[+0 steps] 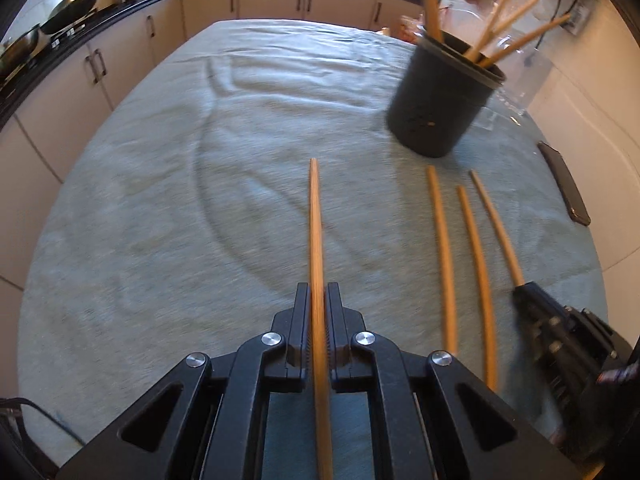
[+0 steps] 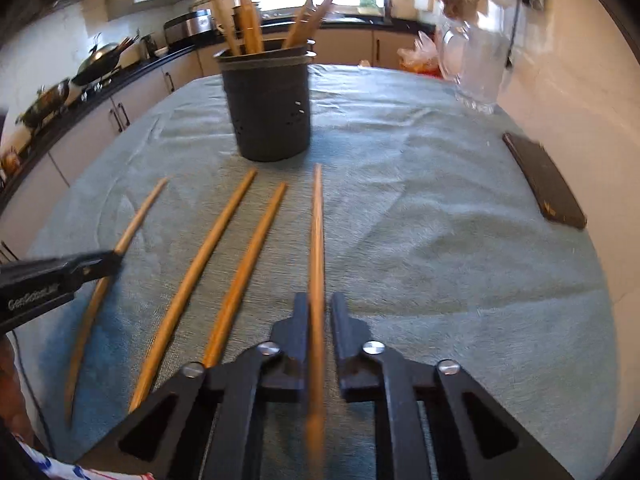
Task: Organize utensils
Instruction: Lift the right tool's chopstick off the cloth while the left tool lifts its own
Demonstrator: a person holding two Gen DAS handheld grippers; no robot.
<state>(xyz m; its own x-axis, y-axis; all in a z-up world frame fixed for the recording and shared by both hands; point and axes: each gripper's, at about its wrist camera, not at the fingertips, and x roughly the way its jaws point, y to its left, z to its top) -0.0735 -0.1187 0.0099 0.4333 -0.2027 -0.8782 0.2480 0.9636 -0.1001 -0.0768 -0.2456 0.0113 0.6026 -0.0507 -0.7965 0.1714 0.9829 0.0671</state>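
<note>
The left gripper point(image 1: 319, 292) is clamping a wooden chopstick point(image 1: 315, 216) between its closed fingers, the stick running forward along them and pointing across the grey-green tablecloth point(image 1: 160, 200). The right gripper point(image 2: 319, 302) is sitting around a second chopstick point(image 2: 317, 240); the stick is lying against the left finger with a small gap showing beside the right finger, so I cannot tell whether it is being gripped or only straddled. Two more chopsticks point(image 2: 208, 264) are lying loose on the cloth between the two grippers, side by side and roughly parallel, with their far tips pointing toward a dark utensil holder point(image 2: 272, 112). The holder is standing upright on the cloth, just beyond those tips, and several wooden sticks point(image 2: 248, 28) are already leaning inside it. A dark phone point(image 2: 544, 180) is lying flat near the right edge of the table, well apart from the chopsticks. Both views are blurring slightly
</note>
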